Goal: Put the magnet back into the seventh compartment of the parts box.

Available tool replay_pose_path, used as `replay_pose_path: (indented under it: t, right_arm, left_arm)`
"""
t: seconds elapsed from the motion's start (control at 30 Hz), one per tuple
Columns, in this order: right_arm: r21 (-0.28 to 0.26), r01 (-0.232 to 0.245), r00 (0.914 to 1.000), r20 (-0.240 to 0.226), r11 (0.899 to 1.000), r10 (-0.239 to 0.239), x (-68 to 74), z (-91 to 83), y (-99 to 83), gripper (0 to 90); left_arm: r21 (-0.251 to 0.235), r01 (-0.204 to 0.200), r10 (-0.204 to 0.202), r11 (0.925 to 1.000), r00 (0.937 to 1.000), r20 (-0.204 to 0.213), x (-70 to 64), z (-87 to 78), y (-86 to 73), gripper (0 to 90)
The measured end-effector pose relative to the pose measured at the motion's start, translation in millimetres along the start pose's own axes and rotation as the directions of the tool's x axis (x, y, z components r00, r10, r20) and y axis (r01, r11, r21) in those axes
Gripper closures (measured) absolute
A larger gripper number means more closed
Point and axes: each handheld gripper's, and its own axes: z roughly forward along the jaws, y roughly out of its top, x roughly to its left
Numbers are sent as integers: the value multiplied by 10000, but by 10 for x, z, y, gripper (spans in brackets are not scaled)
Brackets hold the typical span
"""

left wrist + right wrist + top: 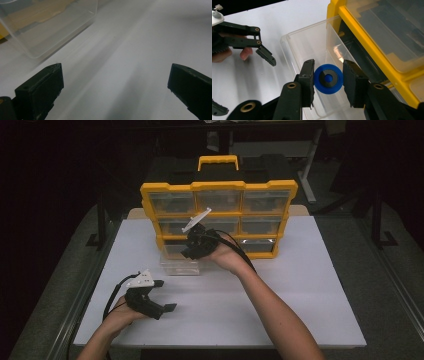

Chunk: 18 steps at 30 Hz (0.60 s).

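A yellow organiser case (217, 185) with clear drawers stands upright at the back of the white table (300, 295). One clear drawer (180, 265) is pulled out at its lower left. My right gripper (192, 251) hovers over that drawer (299, 45), shut on a blue disc (328, 78) with a dark centre, held by its edges. My left gripper (166, 295) rests low near the table's front left, jaws wide open and nothing between them (115, 85). The drawer's corner (50, 27) lies ahead of it. One of the left gripper's fingers (265, 56) is seen beside the drawer.
The case's yellow frame (362, 27) and shut drawers rise just right of the pulled-out drawer. A yellow handle (218, 161) tops the case. Bare white table spreads to the right and front. Dark floor and table legs surround it.
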Motion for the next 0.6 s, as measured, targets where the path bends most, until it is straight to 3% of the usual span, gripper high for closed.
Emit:
replay_pose_path:
  t: [0.6]
  right_arm:
    - [327,179,9998,21,9993,-180,14,202,71,610]
  left_arm:
    - [14,25,-25,10000,10000,56,-4,0,2,2]
